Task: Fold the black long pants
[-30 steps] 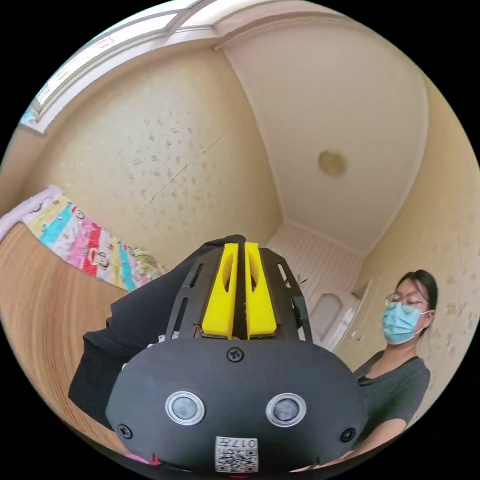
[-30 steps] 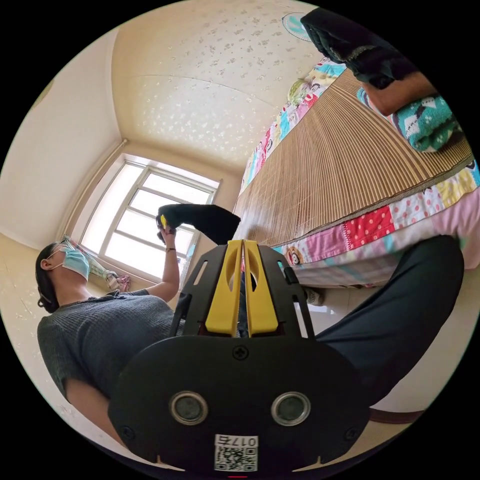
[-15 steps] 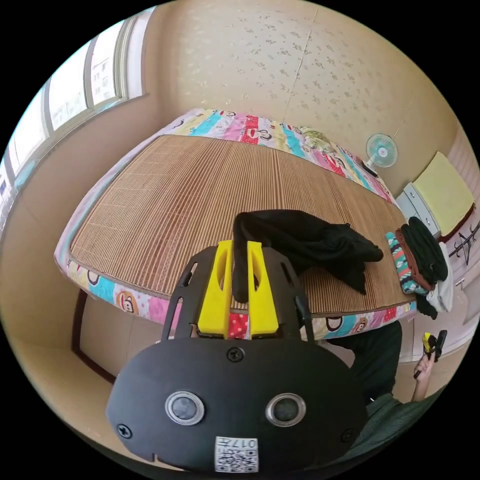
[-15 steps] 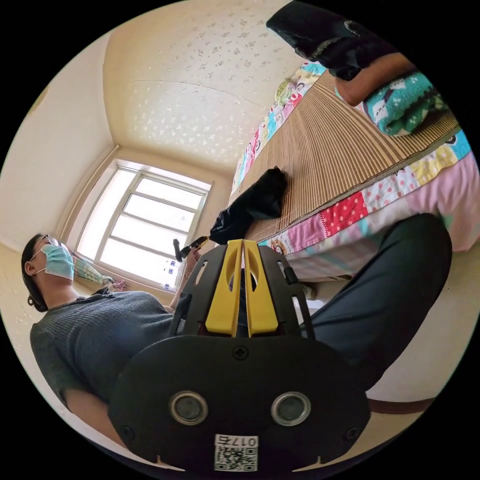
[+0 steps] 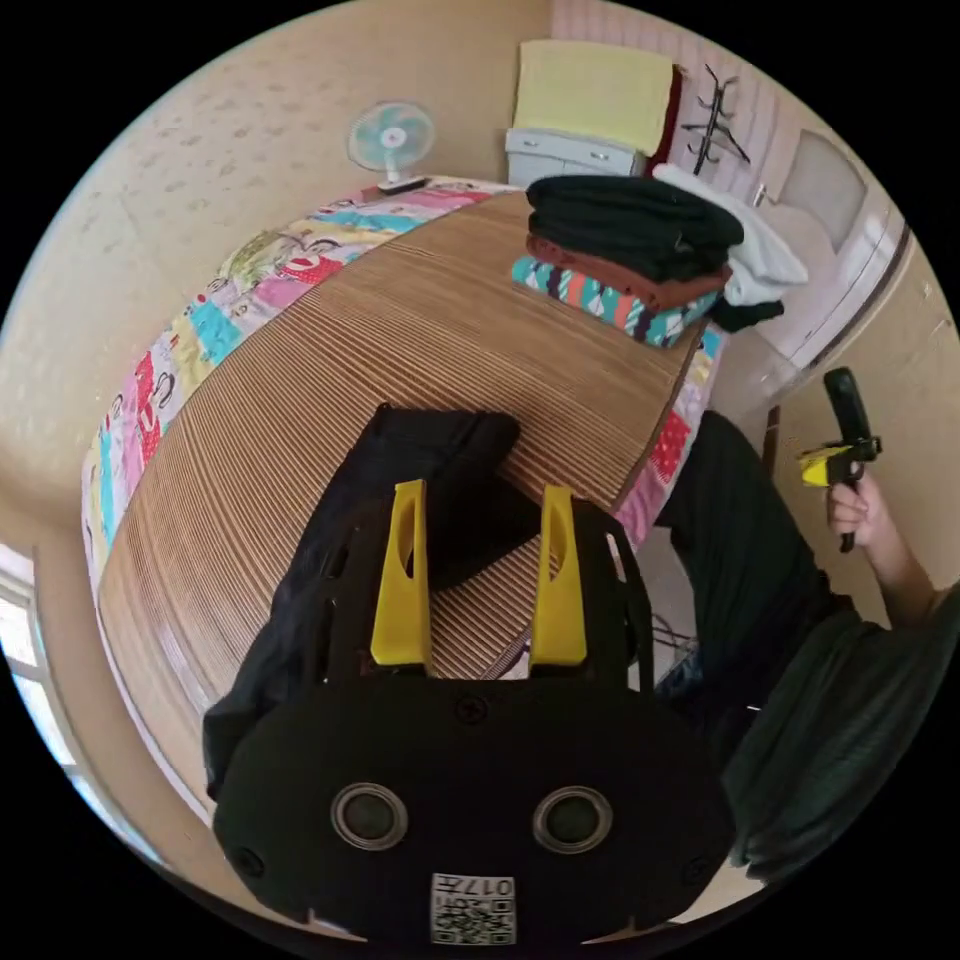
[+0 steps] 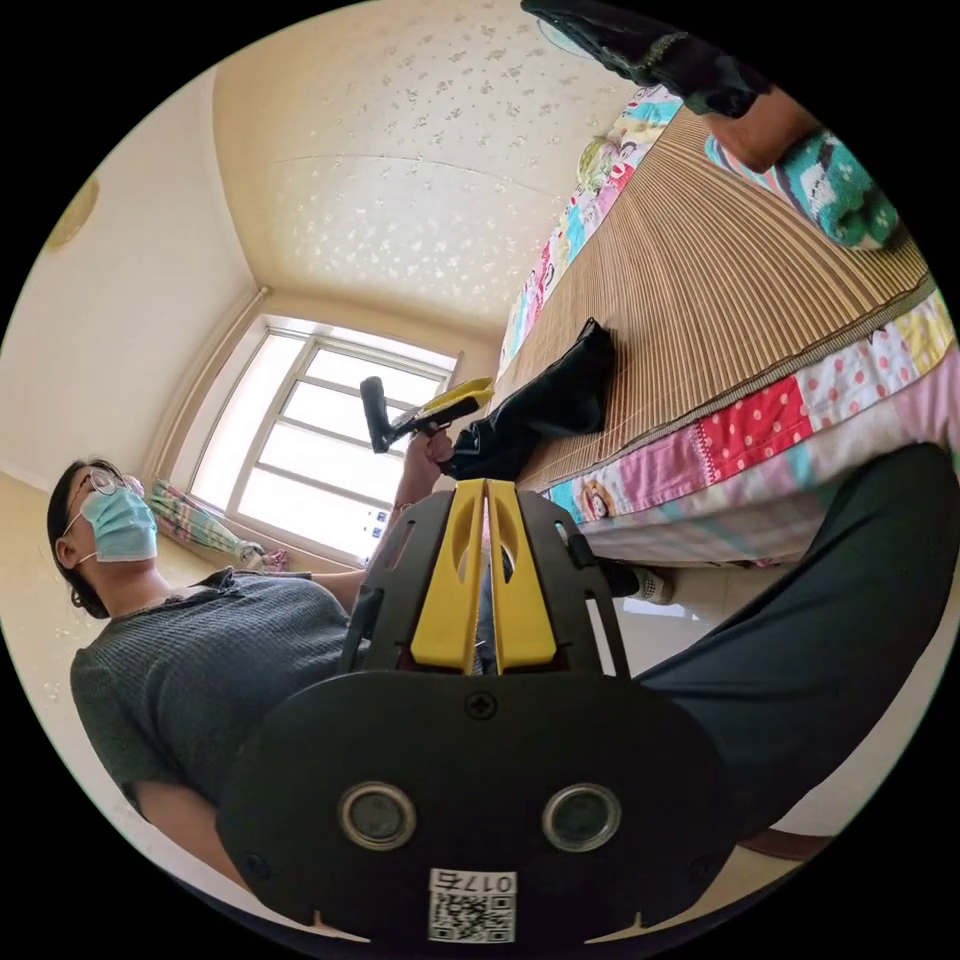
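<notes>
Left gripper view shows the black pants lying bunched and unfolded on the bed mat near its front edge, so folding has hardly begun. Above them the left gripper hangs released, jaws wide apart. The right gripper is clenched on nothing. Folded clothes sit at the far corner.

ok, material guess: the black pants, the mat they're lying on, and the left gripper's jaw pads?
Black pants: soft matte fabric, likely cotton knit; they slump in loose folds with no sheen.
Mat: looks like bamboo or rattan slats, with fine parallel tan ribs and a bound edge.
Left gripper pads: yellow rigid plastic, smooth and slotted, possibly printed.
</notes>
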Demonstrator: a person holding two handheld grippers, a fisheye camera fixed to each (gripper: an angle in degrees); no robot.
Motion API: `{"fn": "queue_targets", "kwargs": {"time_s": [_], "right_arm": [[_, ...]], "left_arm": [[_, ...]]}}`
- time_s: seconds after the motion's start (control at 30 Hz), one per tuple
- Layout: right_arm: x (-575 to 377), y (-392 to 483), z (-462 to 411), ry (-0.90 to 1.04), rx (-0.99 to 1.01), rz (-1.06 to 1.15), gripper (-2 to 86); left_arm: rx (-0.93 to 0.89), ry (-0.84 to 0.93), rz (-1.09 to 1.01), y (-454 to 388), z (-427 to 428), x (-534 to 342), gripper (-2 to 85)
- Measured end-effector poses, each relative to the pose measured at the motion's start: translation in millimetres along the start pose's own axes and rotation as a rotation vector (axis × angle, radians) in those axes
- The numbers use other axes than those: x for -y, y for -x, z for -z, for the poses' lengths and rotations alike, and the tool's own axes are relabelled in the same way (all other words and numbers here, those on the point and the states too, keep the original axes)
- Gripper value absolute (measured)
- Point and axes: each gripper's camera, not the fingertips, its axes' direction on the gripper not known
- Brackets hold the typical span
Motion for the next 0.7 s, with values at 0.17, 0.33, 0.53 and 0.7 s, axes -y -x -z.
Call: {"fn": "queue_targets", "kwargs": {"time_s": [0.17,0.33,0.53,0.7], "right_arm": [[-26,3,4,-0.015,-0.019,0.017,0.6],[-58,11,32,-0.085,-0.063,0.045,1.2],[-71,22,35,-0.057,-0.241,0.122,7.2],[-37,76,-6,-0.066,-0.244,0.435,19.6]], "left_arm": [[0.08,0.272,-0.066,19,-100,33,10.0],[-0.111,-0.051,0.119,71,-13,-6,2.6],[-0.321,-0.647,-0.028,66,155,-119,0.9],[-0.459,-0.947,-0.017,81,216,-193,0.6]]}}
